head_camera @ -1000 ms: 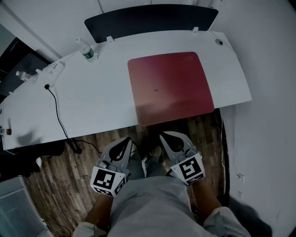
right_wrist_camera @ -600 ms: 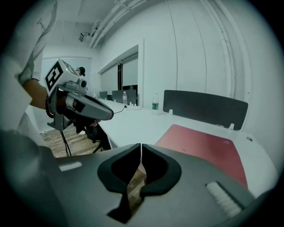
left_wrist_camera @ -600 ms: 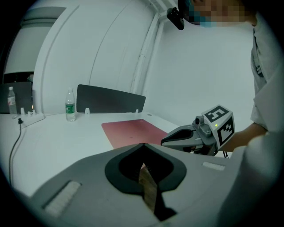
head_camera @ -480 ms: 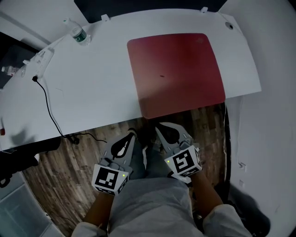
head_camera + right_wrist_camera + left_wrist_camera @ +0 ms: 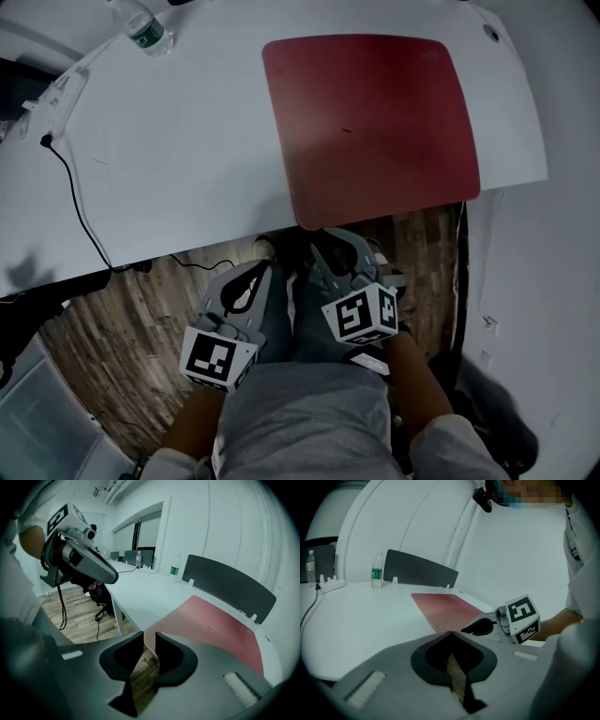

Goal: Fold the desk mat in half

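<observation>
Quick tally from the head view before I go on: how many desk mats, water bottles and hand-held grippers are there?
Red desk mat: 1
Water bottle: 1
Hand-held grippers: 2, the left hand-held gripper and the right hand-held gripper
Total: 4

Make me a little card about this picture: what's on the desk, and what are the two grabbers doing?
mat: red rectangular desk mat, flat, not folded
desk: white desk
left gripper: jaws together, empty, short of the desk
right gripper: jaws slightly apart, at the mat's near corner
also there: clear plastic water bottle, black cable
</observation>
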Demonstrator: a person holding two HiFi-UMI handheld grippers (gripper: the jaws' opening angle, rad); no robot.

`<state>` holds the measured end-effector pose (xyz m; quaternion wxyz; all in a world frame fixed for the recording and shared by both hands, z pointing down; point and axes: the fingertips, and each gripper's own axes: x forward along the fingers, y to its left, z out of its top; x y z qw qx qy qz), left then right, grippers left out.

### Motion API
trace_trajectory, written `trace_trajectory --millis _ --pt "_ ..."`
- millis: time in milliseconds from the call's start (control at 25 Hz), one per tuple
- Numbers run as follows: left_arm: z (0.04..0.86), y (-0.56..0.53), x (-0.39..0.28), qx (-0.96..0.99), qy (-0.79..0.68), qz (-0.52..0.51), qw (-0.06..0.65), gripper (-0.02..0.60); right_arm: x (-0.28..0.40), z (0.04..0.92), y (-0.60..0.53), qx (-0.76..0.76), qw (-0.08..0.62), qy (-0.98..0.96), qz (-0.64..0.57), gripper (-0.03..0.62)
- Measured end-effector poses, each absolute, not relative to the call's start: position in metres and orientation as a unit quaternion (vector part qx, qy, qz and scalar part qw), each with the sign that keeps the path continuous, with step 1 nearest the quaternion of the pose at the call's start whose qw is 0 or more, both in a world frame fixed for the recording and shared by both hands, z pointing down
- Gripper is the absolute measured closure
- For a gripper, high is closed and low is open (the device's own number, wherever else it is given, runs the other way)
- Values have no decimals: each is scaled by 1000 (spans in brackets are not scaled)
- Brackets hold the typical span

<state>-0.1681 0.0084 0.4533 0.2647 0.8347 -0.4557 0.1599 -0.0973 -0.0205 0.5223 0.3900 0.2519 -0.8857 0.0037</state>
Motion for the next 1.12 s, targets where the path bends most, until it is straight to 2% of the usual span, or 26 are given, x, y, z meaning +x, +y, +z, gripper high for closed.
trace_trajectory --millis 440,680,960,1040,1120 --pt "475 2 -175 834 -443 159 289 566 -114 558 -22 232 466 -851 -74 470" --pt "478 -1 -179 832 -443 157 296 566 -114 564 -26 247 485 -832 -106 444" --pt "481 1 -180 835 -438 153 296 566 -115 556 -31 273 467 -836 -90 515" --pt "482 2 -179 836 -436 151 296 566 -115 549 -32 281 455 -841 -84 561" --pt "480 0 -177 836 -434 154 298 566 -114 542 -34 292 442 -845 -71 569"
